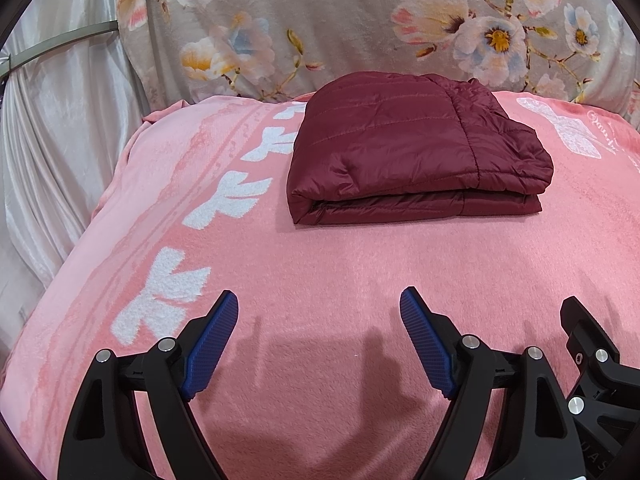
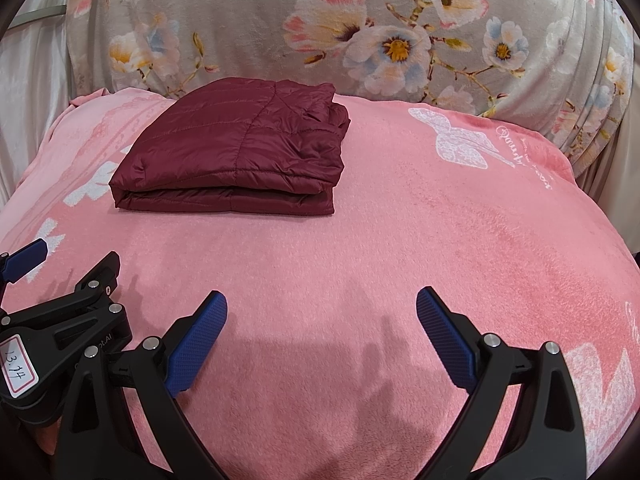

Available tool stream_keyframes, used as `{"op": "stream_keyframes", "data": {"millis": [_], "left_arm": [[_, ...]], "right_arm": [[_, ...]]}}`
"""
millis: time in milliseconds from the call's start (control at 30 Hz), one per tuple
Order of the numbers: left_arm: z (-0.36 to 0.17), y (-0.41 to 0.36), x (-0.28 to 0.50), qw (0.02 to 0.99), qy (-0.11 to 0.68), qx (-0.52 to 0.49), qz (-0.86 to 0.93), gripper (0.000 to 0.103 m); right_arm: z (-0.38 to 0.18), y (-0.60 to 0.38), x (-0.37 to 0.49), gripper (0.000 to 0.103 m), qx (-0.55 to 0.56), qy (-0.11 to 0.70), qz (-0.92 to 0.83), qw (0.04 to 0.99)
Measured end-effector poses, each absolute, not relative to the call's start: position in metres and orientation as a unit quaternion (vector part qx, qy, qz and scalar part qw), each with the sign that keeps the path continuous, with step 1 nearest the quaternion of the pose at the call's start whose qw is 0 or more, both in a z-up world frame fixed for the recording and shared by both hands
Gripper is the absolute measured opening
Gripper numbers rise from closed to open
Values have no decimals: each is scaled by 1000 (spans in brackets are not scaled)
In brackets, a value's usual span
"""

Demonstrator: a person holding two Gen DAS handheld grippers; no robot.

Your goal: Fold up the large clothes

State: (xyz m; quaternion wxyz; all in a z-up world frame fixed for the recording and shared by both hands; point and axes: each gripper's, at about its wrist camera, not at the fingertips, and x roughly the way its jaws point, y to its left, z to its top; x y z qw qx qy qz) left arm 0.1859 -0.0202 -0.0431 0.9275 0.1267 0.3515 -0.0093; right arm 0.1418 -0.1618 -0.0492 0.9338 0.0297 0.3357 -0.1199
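Observation:
A dark red quilted jacket (image 1: 416, 148) lies folded into a thick rectangle on the pink blanket (image 1: 320, 264), toward the far side. It also shows in the right wrist view (image 2: 236, 152), far left. My left gripper (image 1: 319, 308) is open and empty, hovering over bare blanket well short of the jacket. My right gripper (image 2: 322, 308) is open and empty too, beside the left one, nearer than the jacket and to its right. Part of the right gripper's black frame (image 1: 592, 344) shows at the left view's right edge.
A grey floral cover (image 1: 360, 20) rises behind the blanket. White satin curtain (image 1: 52, 128) hangs at the left. The blanket's left edge (image 1: 100, 208) drops off. White butterfly prints (image 2: 460, 140) mark the blanket.

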Motion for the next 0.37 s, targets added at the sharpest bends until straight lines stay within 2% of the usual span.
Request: {"op": "stream_keyframes", "data": {"millis": [367], "left_arm": [[-37, -20, 187, 928, 350, 124, -15, 72]], "right_arm": [[-47, -158, 142, 93, 20, 335, -119, 934]]}}
